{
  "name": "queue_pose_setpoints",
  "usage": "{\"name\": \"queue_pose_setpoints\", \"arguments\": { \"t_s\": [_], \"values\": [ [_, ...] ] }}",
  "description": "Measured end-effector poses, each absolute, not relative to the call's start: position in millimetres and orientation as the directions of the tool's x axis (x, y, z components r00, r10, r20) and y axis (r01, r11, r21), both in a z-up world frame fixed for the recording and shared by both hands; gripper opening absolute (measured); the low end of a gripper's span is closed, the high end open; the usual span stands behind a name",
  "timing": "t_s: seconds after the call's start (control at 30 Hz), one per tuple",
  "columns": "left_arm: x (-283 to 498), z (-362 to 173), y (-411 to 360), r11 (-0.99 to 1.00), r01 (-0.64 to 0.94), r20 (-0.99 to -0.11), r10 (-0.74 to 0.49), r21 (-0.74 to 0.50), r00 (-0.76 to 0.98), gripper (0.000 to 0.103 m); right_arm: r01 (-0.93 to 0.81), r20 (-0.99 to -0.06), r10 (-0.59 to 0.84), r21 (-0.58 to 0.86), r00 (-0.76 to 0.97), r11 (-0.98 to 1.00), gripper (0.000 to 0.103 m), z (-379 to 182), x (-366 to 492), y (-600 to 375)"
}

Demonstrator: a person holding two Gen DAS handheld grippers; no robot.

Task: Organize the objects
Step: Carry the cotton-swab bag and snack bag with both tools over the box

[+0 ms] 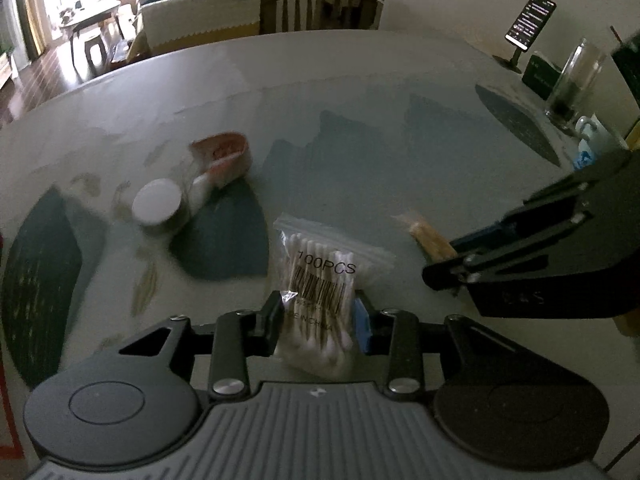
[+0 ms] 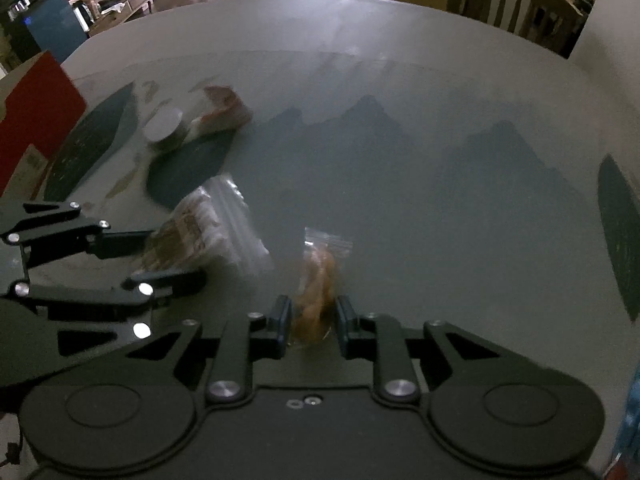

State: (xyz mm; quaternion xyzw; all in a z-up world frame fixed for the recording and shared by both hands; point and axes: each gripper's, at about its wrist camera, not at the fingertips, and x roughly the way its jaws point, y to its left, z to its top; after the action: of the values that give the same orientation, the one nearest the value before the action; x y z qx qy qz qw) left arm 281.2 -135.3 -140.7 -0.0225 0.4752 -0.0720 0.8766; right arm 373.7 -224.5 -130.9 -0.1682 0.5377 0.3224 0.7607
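The left tool grips a zip bag of cotton swabs at centre frame, its long axis running straight ahead. The right tool pinches a small bag of tan pieces. The white-lidded jar and pink dish sit upper left on the surface, nearer the left tool.

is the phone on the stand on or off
On: the phone stands propped on its stand at the table's far edge, and its screen glows with lines of text.
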Motion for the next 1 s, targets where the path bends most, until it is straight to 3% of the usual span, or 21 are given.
{"name": "queue_pose_setpoints", "arguments": {
  "t_s": [1.0],
  "values": [
    [170,-54,-25,0.98,-0.048,-0.74,-0.114,-0.194,0.662,0.034,-0.748,-0.852,0.46,0.133,0.249,0.651,0.022,-29,267,-159]
  ]
}}
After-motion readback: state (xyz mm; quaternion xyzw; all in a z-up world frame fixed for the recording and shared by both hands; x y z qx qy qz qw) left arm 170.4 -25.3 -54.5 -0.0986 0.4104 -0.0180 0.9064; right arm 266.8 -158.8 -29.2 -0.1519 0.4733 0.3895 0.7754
